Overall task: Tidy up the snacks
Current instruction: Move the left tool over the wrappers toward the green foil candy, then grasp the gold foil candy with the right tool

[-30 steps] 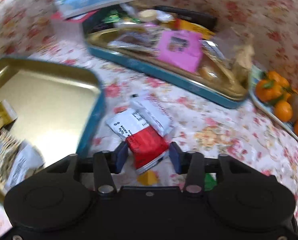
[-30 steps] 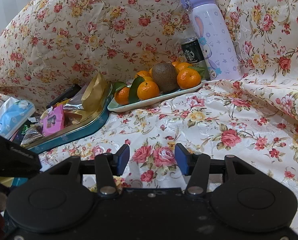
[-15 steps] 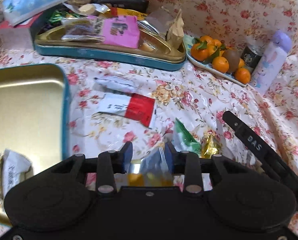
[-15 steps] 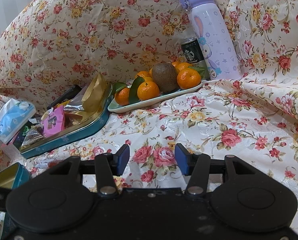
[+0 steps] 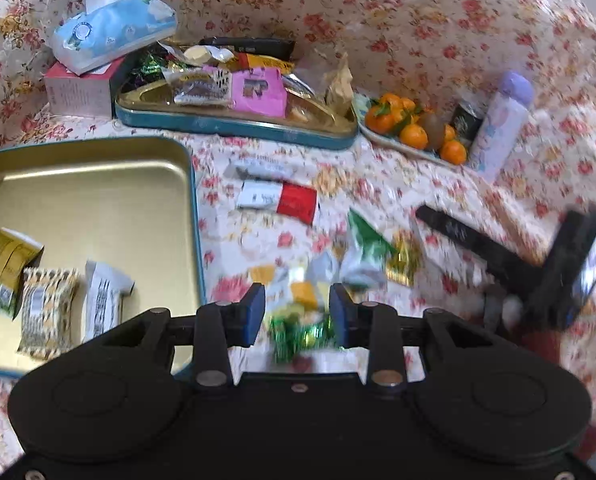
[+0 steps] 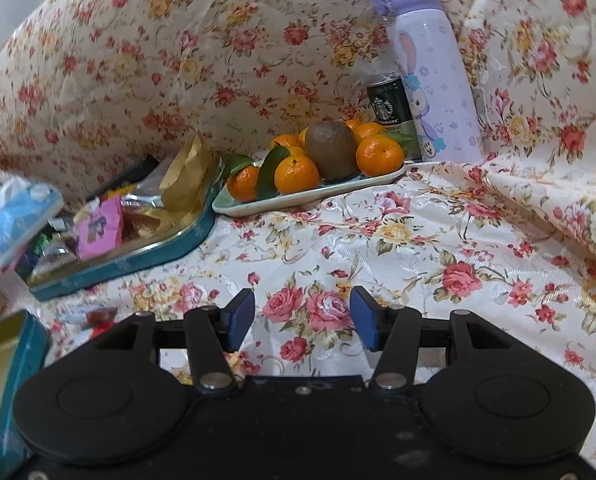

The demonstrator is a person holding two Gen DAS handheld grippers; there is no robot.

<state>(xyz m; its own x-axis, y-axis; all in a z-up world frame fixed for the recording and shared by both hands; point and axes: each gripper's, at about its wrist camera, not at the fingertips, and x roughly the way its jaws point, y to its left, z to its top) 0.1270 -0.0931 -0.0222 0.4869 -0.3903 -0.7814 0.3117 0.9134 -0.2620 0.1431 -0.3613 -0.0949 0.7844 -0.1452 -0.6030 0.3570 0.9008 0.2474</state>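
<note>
My left gripper [image 5: 297, 312] is open, its jaws on either side of a pile of small wrapped snacks [image 5: 302, 300] on the floral cloth; the picture is blurred there. A gold tin [image 5: 97, 184] at the left holds three packets [image 5: 57, 304]. A red and white packet [image 5: 277, 198] and a green packet [image 5: 368, 236] lie loose beyond the pile. A second tin [image 5: 233, 126] at the back is heaped with snacks; it also shows in the right wrist view [image 6: 117, 264]. My right gripper [image 6: 302, 318] is open and empty over bare cloth.
A plate of oranges and a kiwi [image 6: 318, 160], a Starbucks can [image 6: 388, 104] and a lilac bottle [image 6: 430, 72] stand at the back right. A tissue pack [image 5: 113, 28] sits on a pink box [image 5: 77, 88]. The right gripper's body [image 5: 538, 260] is at the right.
My left gripper has pulled back and shifted right from the red and white packet to the pile of small snacks, and its jaws have widened a little. The right gripper has barely moved.
</note>
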